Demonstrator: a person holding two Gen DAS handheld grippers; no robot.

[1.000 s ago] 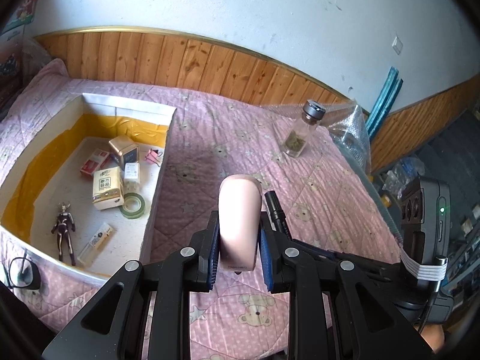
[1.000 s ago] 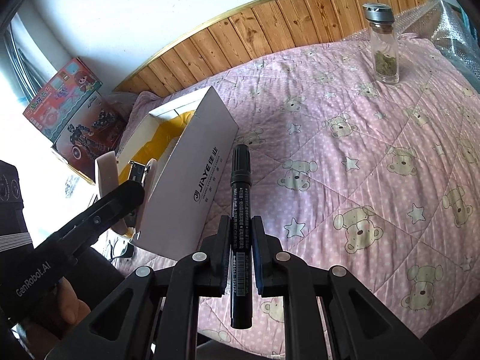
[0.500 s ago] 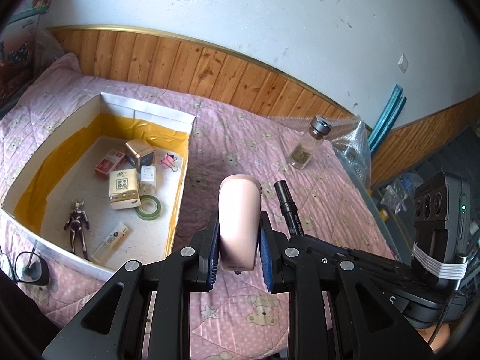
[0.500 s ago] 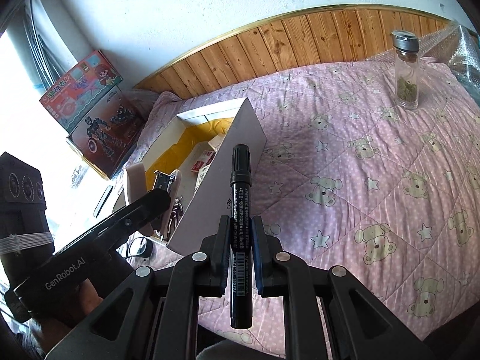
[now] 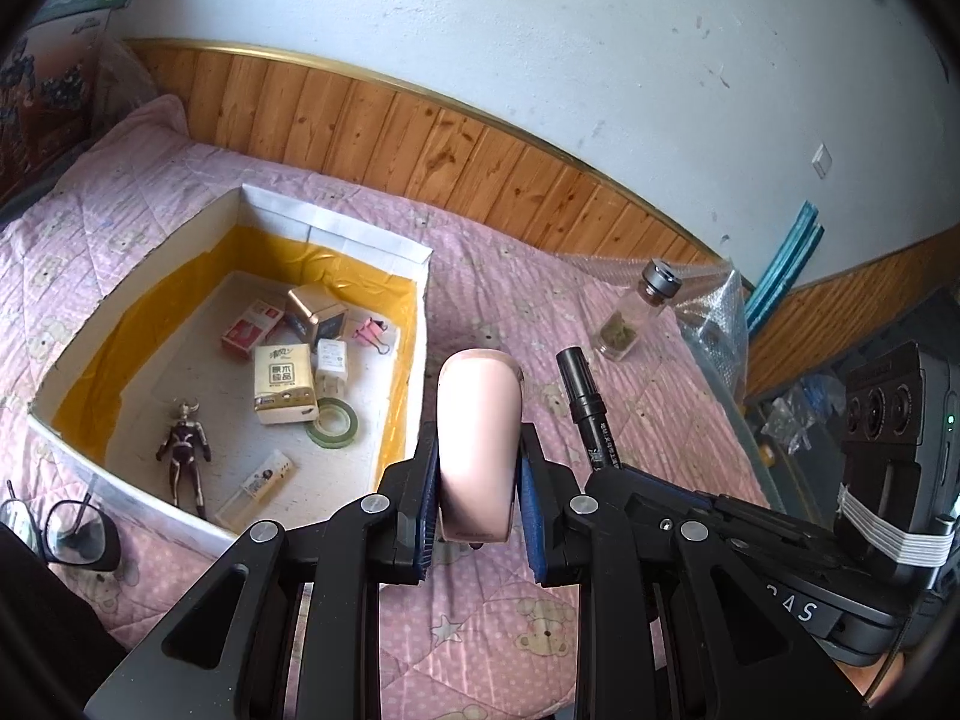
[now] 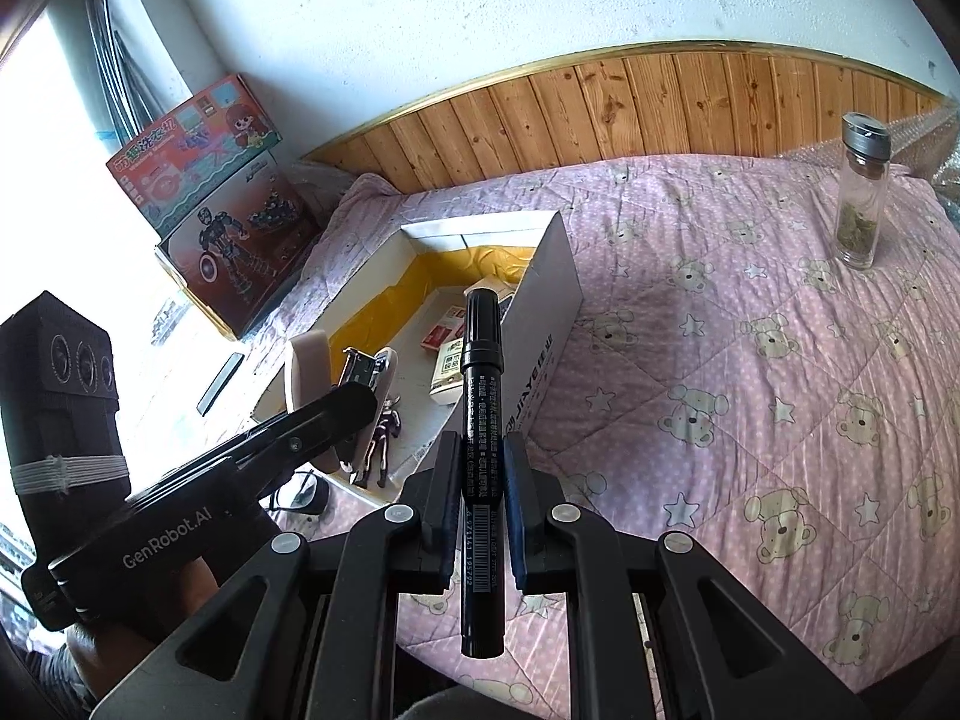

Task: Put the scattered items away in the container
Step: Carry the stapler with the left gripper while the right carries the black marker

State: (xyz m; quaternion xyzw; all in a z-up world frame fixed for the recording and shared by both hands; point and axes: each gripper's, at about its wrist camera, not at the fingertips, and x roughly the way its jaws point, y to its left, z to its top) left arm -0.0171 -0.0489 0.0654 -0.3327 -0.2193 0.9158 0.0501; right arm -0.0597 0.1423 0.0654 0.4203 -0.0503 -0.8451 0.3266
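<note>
My left gripper (image 5: 478, 450) is shut on a pink stapler (image 5: 477, 420), held upright just right of the white, yellow-lined box (image 5: 336, 234) on the pink bedspread. My right gripper (image 6: 482, 450) is shut on a black marker (image 6: 480, 360), whose tip points over the box's near wall (image 6: 552, 300). The marker (image 5: 585, 396) also shows beside the stapler in the left wrist view. The stapler (image 6: 309, 372) appears at the left of the right wrist view. Inside the box lie a toy figure (image 5: 183, 444), a tissue pack (image 5: 283, 381), a tape roll (image 5: 332, 417) and several small items.
A glass bottle (image 5: 636, 318) with a metal cap stands on the bedspread to the right, near bubble wrap (image 5: 714, 312). Black glasses (image 5: 72, 534) lie by the box's near left corner. Toy cartons (image 6: 210, 180) lean at the wall behind the box. Wood panelling runs along the bed's far edge.
Both grippers have risen and drawn back with the stapler and marker still held. More of the box's inside shows in both views. The jaws have not moved.
</note>
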